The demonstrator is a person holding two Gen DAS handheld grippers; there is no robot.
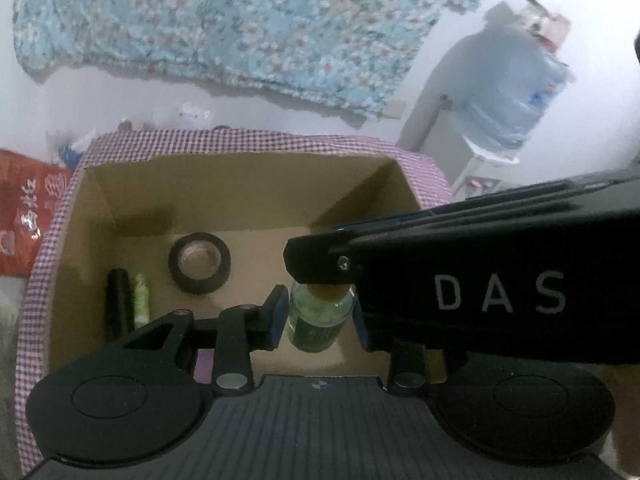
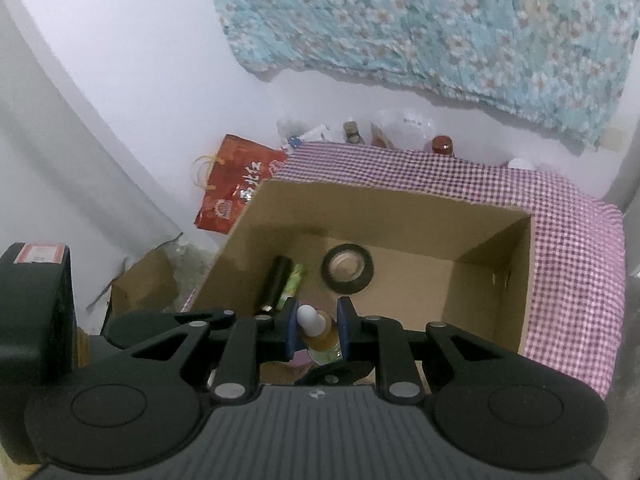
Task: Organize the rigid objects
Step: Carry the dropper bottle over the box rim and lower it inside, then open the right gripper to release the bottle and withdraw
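- Gingham cloth [image 2: 560, 216], purple-and-white checked, drapes the surface around an open cardboard box [image 2: 400, 208]; a floral blue fabric [image 2: 440, 20] hangs on the white wall.
- On the box floor: a matte black tape roll [image 1: 199, 264] at 12 o'clock, with a black cylinder [image 1: 119, 304] and a slim green tube [image 1: 141, 305] side by side at 9 o'clock.
- Right tongs [image 2: 318, 330] are clamped on a glass dropper bottle [image 1: 316, 322], its white rubber bulb upright, low over the box floor.
- Left tongs [image 1: 320, 316] stand apart, flanking the bottle's green-labelled body.
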